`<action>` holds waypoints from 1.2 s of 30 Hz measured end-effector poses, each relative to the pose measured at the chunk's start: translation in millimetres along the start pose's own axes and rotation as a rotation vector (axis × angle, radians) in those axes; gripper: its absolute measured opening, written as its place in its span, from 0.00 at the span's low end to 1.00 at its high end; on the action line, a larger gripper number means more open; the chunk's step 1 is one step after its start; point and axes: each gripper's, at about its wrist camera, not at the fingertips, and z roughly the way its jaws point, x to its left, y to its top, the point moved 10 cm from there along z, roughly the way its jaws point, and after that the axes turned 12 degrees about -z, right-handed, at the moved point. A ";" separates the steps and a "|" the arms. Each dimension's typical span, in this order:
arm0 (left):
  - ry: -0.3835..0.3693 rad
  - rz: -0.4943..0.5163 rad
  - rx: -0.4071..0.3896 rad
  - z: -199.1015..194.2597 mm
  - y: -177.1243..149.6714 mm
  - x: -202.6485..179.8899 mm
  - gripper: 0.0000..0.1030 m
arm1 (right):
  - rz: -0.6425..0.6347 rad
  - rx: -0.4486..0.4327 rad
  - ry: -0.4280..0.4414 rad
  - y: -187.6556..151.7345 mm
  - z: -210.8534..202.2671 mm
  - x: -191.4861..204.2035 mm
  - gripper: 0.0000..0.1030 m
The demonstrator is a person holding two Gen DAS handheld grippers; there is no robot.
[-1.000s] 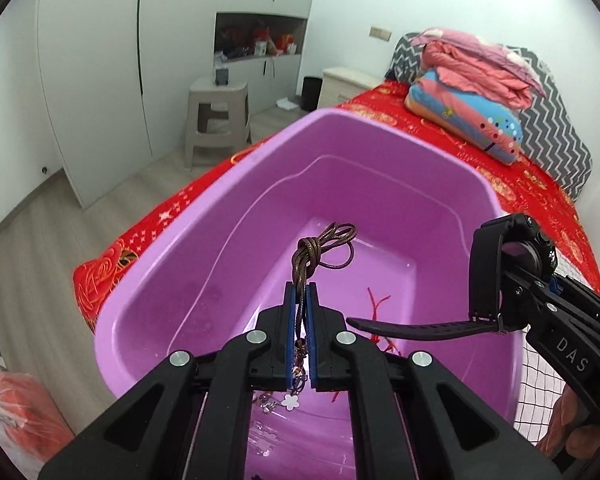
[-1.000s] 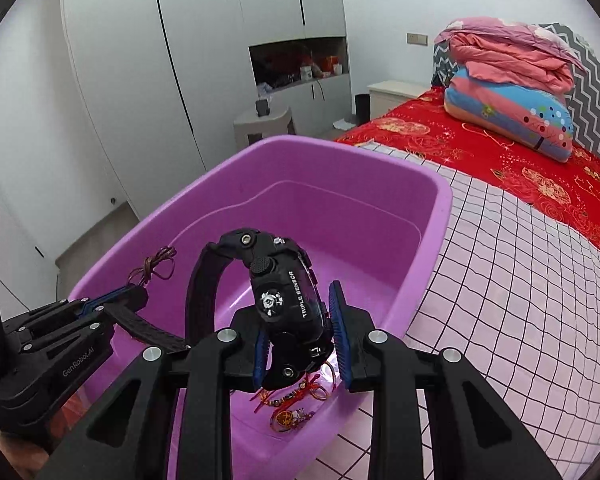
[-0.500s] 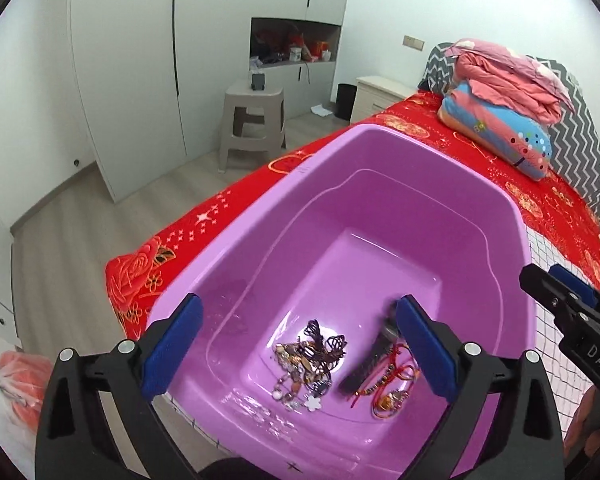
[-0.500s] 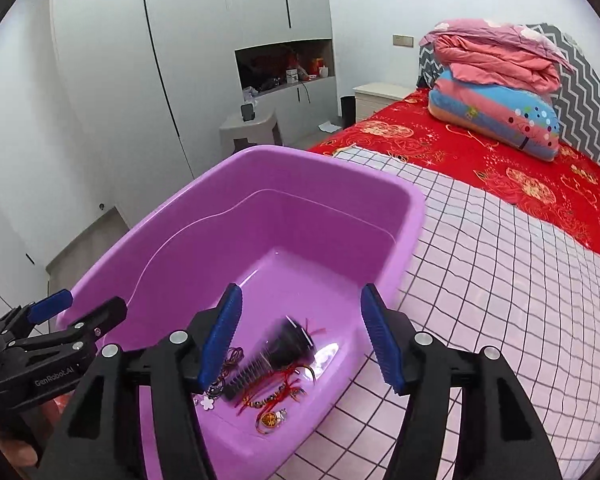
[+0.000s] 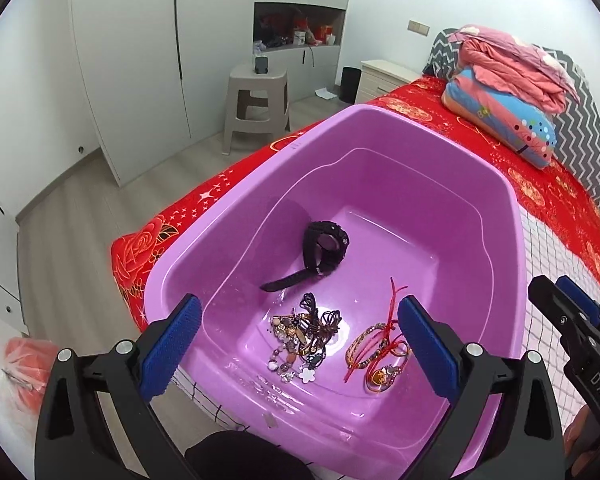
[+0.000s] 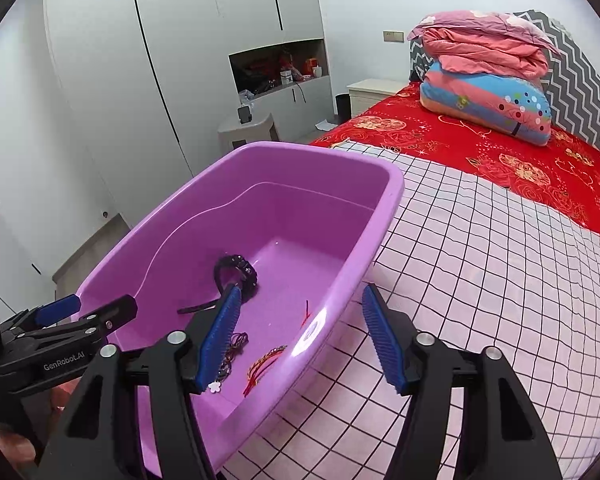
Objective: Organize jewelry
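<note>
A purple plastic tub (image 5: 512, 240) (image 6: 380, 216) sits on the bed. On its floor lie a black watch (image 5: 324, 246) (image 6: 236, 270), a brown cord necklace with beads and charms (image 5: 304, 336) (image 6: 230, 350), and red and gold bracelets (image 5: 378, 354) (image 6: 264, 362). My left gripper (image 5: 298, 350) is open and empty above the tub's near edge. My right gripper (image 6: 300, 336) is open and empty over the tub's right rim. The right gripper also shows at the right of the left wrist view (image 5: 572, 324).
A checked white cloth (image 6: 480, 280) covers the bed beside the tub, over a red floral sheet (image 6: 500, 160). Folded quilts (image 5: 508, 92) lie at the headboard. A grey stool (image 5: 258, 104) and white wardrobes (image 5: 140, 60) stand beyond the bed.
Both grippers opened and let go: the necklace and the watch dropped into the tub. Both grippers then rose and pulled back; the watch came to rest on the tub floor.
</note>
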 end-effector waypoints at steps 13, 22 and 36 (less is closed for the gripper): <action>0.007 0.039 -0.013 -15.7 -5.1 -9.8 0.94 | 0.013 -0.006 -0.004 -9.4 -13.7 0.3 0.60; 0.011 0.056 -0.033 -31.0 -2.5 -14.5 0.94 | 0.011 -0.002 -0.008 -5.9 -26.7 1.3 0.60; -0.013 0.075 -0.051 -60.3 2.0 -28.2 0.94 | 0.003 0.028 -0.034 -11.0 -53.5 0.5 0.60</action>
